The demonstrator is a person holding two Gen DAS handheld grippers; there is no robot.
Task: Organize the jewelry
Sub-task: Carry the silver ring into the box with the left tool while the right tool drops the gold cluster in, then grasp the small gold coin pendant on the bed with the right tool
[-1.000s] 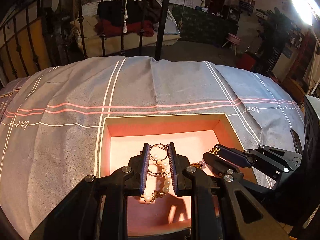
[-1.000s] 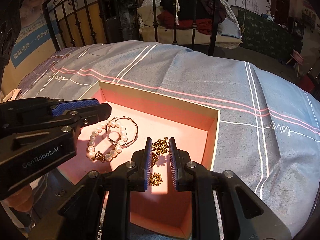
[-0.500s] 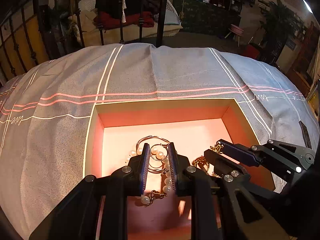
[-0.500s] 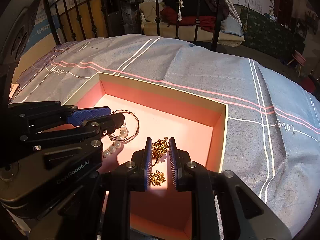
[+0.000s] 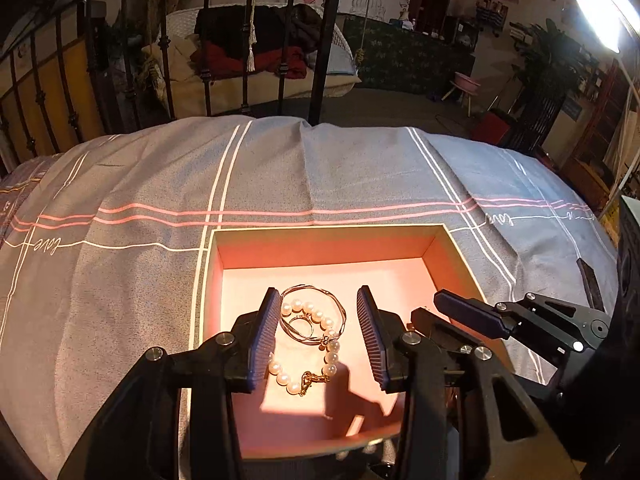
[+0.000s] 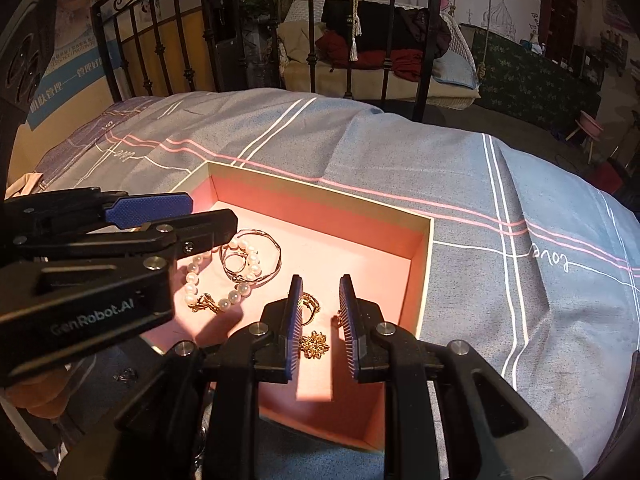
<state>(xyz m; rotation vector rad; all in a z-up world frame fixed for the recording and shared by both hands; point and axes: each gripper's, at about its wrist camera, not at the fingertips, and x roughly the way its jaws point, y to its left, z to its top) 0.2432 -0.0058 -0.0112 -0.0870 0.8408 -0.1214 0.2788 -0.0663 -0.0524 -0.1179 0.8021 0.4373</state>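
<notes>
Two bracelets [image 5: 310,322] (pearl, thin metal)

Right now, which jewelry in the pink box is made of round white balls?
The white pearl bracelet, lying between the left gripper's open jaws; the thin silver bangle and gold chain have no beads.

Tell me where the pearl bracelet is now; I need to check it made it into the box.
The pearl bracelet lies on the pink floor of the open box, overlapping a thin bangle, between the left gripper's open jaws.
</notes>
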